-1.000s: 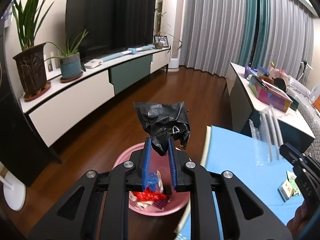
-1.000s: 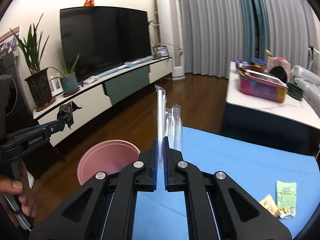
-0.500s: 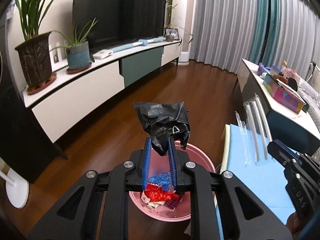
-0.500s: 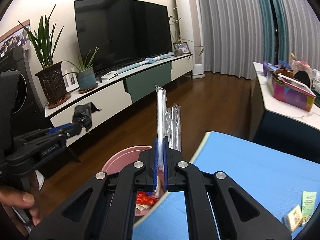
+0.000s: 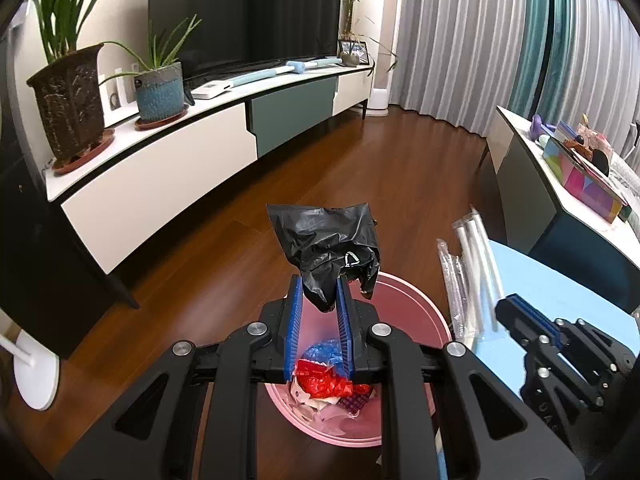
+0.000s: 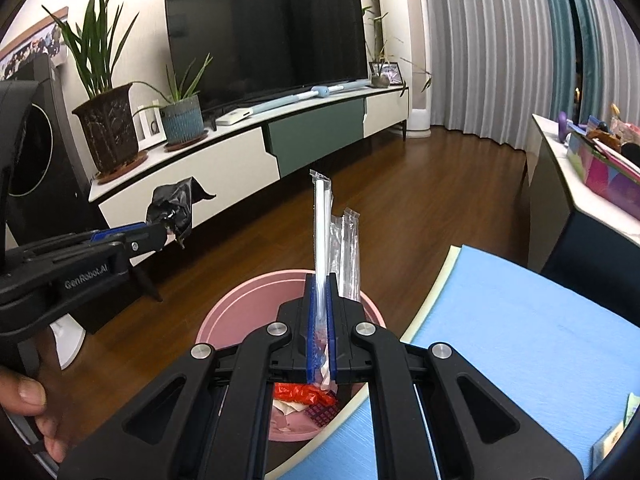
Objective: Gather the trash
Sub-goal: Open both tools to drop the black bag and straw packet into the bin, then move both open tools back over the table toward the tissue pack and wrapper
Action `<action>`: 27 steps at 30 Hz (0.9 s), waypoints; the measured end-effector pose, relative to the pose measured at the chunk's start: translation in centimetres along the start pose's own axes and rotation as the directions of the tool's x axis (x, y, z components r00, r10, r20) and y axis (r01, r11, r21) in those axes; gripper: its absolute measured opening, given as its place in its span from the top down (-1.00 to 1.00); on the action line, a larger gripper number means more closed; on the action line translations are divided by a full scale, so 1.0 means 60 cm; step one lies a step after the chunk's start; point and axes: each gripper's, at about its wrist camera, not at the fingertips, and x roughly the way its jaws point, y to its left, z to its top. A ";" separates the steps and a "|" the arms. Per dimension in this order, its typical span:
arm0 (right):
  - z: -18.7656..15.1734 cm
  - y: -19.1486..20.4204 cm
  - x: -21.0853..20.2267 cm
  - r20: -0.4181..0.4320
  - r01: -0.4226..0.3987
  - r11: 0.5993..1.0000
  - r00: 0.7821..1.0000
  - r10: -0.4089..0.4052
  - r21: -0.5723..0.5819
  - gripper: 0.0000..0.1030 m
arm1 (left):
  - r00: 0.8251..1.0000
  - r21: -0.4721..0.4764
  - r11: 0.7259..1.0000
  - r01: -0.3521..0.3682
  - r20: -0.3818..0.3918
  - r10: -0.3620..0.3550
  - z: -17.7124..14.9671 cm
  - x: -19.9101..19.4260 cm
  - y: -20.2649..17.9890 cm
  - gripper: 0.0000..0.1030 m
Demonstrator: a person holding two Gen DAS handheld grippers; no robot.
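A crumpled black plastic bag [image 5: 326, 252] is being pinched at its lower end between the two blue-padded fingers [image 5: 295, 320] of the left gripper [image 5: 319, 296], its bulk standing up above the fingertips and hanging over the far rim of a round pink plastic bin [image 5: 416, 300]. A bundle of clear plastic straw wrappers [image 6: 323, 232] is being clamped upright by the right gripper [image 6: 320, 280], whose fingers are pressing almost together on the thin film — one long white-cored sleeve rising highest, shorter clear sleeves [image 6: 348, 248] leaning just beside it. Both loads are hovering above the bin, which is sitting on the dark wooden floor [image 5: 360, 168] just beside the edge of a light-blue padded mat [image 6: 520, 320]. Inside the bin, red crinkled foil [image 5: 328, 384], a blue netted scrap [image 5: 324, 350] and pale paper pieces are lying in a heap. In the left wrist view the right gripper [image 5: 516, 312] is entering from the right with the wrappers [image 5: 472, 264] above the bin's rim; in the right wrist view the left gripper [image 6: 160, 232] is reaching in from the left with the bag [image 6: 176, 204], and a thumb [image 6: 24, 392] of the person's left hand is showing at the lower left edge. Behind, a long white and green media cabinet [image 5: 200, 152] is carrying a large dark television [image 6: 264, 36] and two potted plants [image 5: 72, 92] — grey curtains [image 5: 460, 40] are closing the far wall.
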 end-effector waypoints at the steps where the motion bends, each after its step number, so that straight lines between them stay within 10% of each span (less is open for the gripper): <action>1: -0.002 0.000 0.005 -0.005 -0.002 1.000 1.000 0.002 0.000 0.91 | 1.000 0.001 1.000 0.000 -0.001 0.000 0.001 0.001 -0.002 0.67; 8: -0.008 0.001 0.031 -0.035 -0.020 1.000 0.999 0.020 0.001 0.87 | 0.999 -0.002 0.999 0.032 -0.035 -0.032 0.001 0.018 -0.004 0.54; 14: -0.013 -0.008 0.043 -0.085 -0.011 1.000 0.996 0.011 0.001 0.30 | 0.999 -0.024 0.999 0.032 -0.025 -0.032 0.001 0.015 0.005 0.23; 27: -0.035 -0.103 -0.088 0.018 0.104 0.994 0.994 -0.105 0.022 0.26 | 0.990 0.048 0.992 0.118 0.074 -0.121 -0.003 -0.044 -0.073 0.23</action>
